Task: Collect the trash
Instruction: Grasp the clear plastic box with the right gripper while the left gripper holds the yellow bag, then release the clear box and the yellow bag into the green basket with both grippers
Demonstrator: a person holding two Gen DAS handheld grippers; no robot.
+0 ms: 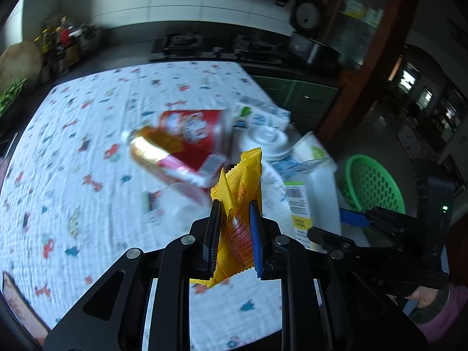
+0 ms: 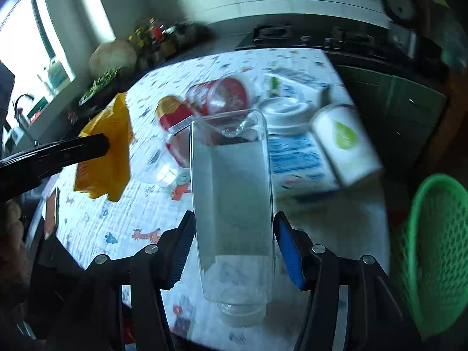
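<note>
Motion blur smears most of the litter on the desk [image 1: 73,152], so labels on the red and gold packets [image 1: 181,146] beyond the left gripper's fingers cannot be read. The left gripper [image 1: 234,219] has its fingers drawn narrow, clamped on a yellow wrapper [image 1: 242,193] that stands up between them; its lower end pokes out behind the pads, with a barcode partly showing. The right gripper [image 2: 234,234] carries a clear plastic bottle [image 2: 234,193] lengthwise between its fingers, neck toward the camera; the black pad touches one side, while on the blue pad's side a thin gap may remain, too blurred to settle.

Just past the left fingers lie a white lid [image 1: 263,140] and a white carton [image 1: 310,181], near the desk's right edge. Off that edge, lower down, sits a green mesh basket [image 1: 371,184], cut off by the right gripper's body in the left view and by the frame border in the right view. The patterned cloth to the left of the left fingers lies open.

Only the right view shows the wrapper from the side, hanging from a black finger [image 2: 87,146], and a window at far left. Only the left view shows a hand [image 1: 427,295] under the right gripper.
</note>
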